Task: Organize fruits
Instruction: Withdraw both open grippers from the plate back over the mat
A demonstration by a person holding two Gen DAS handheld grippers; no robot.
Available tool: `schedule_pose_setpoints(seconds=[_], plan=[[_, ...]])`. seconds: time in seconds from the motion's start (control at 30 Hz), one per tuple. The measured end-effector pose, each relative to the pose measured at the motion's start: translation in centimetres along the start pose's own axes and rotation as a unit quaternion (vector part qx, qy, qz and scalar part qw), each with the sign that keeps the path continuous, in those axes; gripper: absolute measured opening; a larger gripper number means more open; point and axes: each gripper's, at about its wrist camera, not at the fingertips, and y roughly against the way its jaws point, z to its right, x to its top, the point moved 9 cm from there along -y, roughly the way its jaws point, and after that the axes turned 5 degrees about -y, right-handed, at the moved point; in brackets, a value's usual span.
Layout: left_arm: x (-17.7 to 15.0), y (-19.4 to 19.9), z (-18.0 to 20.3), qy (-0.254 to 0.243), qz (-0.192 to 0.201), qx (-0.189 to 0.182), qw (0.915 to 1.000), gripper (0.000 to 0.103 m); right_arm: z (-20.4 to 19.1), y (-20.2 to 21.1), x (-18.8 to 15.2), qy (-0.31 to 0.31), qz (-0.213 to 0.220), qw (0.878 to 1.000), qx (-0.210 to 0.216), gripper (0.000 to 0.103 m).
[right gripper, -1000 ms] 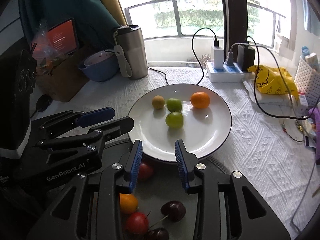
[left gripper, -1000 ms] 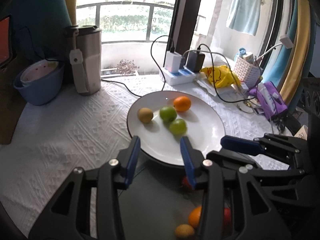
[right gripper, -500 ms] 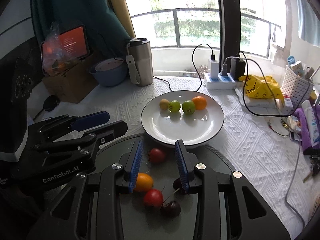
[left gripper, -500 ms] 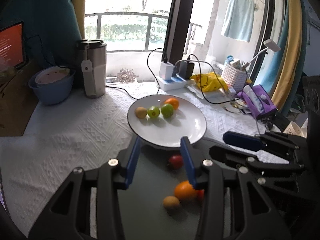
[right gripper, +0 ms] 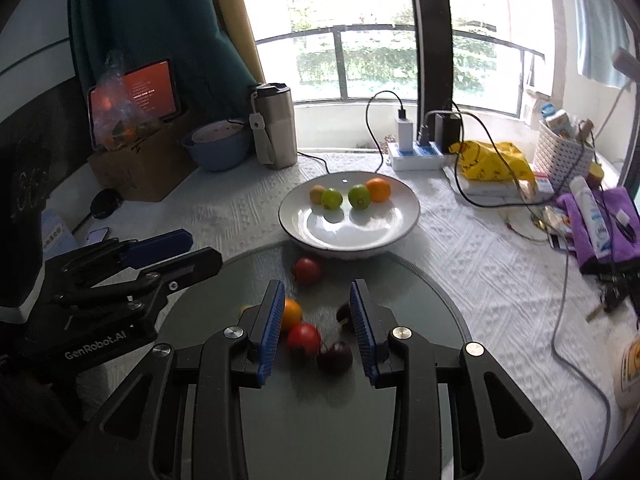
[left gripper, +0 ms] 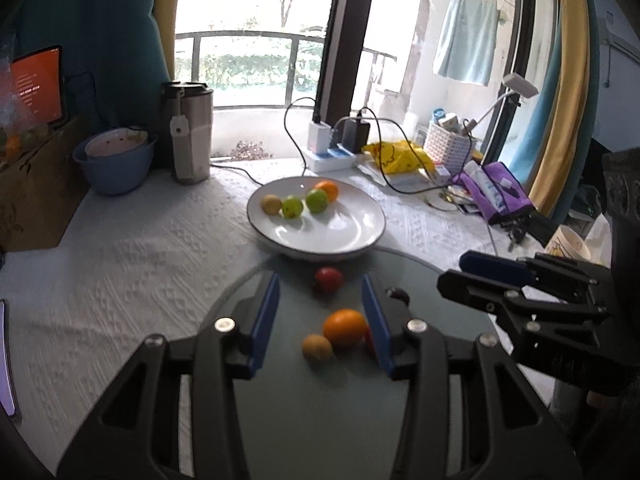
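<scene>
Left wrist view, going left to right: blue bowl (left gripper: 114,168), steel tumbler (left gripper: 191,132), then the white plate (left gripper: 340,236) with a yellowish fruit (left gripper: 271,204), two limes (left gripper: 293,207) and an orange (left gripper: 329,190) lined up along its far side. Left tongs (left gripper: 320,320) are spread, nothing pinched, hovering over loose fruit on the glass tray (left gripper: 320,408). Right tongs (right gripper: 316,328) are spread and empty too, over tomatoes (right gripper: 304,338).
</scene>
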Motion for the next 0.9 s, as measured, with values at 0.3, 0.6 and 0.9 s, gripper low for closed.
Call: schedule_pose_setpoints(seconds=[0.3,0.6,0.9], plan=[[-2.5,1.2,1.2,-0.007,-0.009,-0.002,0.9999,0.045,0.2,1.0,-2.5,-0.008,-0.003,1.0,-0.003,0.036],[-5.5,0.5,2.0,0.002,-0.032,-0.013,0.9994,0.045,0.6,0.2,-5.1,-0.006,-0.027,1.0,-0.008,0.037],[-7.1,-1.0,1.3,0.0,-0.06,-0.012,0.9981,0.045,1.6,-1.7,-7.0,-0.014,-0.059,0.998,-0.011,0.037]])
